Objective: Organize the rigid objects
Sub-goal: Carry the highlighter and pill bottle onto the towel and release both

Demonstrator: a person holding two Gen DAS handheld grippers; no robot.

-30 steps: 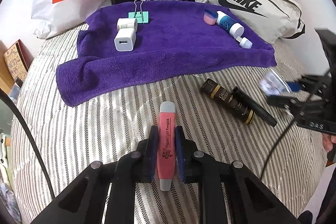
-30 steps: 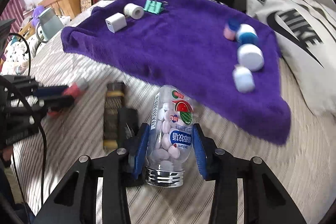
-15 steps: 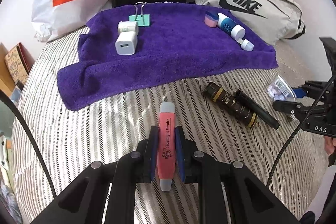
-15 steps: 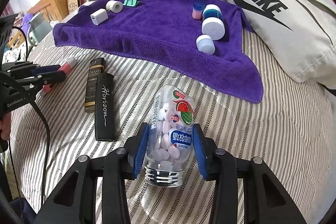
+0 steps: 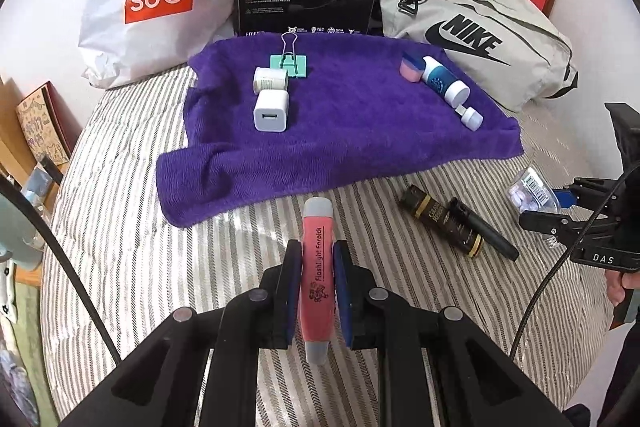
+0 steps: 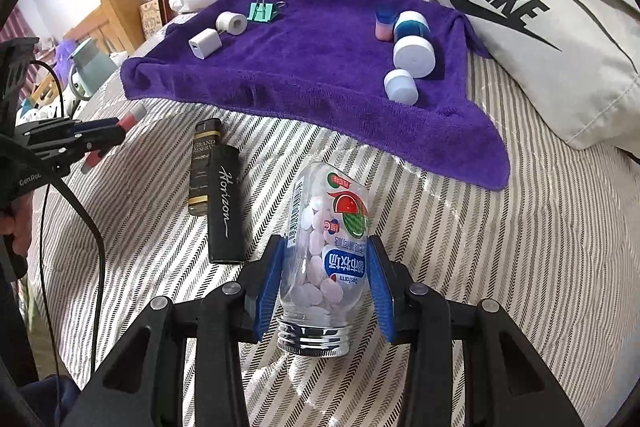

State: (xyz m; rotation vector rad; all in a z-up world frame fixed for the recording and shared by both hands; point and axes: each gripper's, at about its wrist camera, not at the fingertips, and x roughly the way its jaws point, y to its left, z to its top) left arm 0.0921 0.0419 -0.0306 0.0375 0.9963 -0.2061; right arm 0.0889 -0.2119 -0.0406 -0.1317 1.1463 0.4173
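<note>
Left claw: our left gripper (image 5: 317, 279) is clamped on the pink tube (image 5: 317, 271), pads on its mid-body, grey caps sticking out front and back.
Right claw: our right gripper (image 6: 326, 281) is closed on the candy bottle (image 6: 326, 255), blue pads on its sides, silver screw cap toward us, base pointing away.
Tube handling: we judge it light, stiff and smooth; the mid-body grip looks balanced, so it should not swing.
Bottle handling: clear hard plastic, part full of tablets, so a little weight that shifts when tilted; the label is slick, and we would keep the pads on the straight wall, not the threaded neck.
Tube position: centred between the jaws, running along the fingers, held above the striped bedding (image 5: 120, 227), short of the near edge of the purple towel (image 5: 360, 131).
Bottle position: centred in the jaws, over the bedding, near the towel's front right corner.
Already on towel: charger (image 5: 271, 110), white roll (image 5: 270, 80) and binder clip (image 5: 289, 61) on the left; pink cap (image 5: 411, 71), blue-white bottle (image 5: 444, 83) and a small vial (image 5: 470, 116) on the right.
Still off towel: two dark tubes (image 6: 216, 187) lying touching on the bedding, between our grippers.
Risk: tablets sliding could tip the bottle in the pads; we would keep it steady.
</note>
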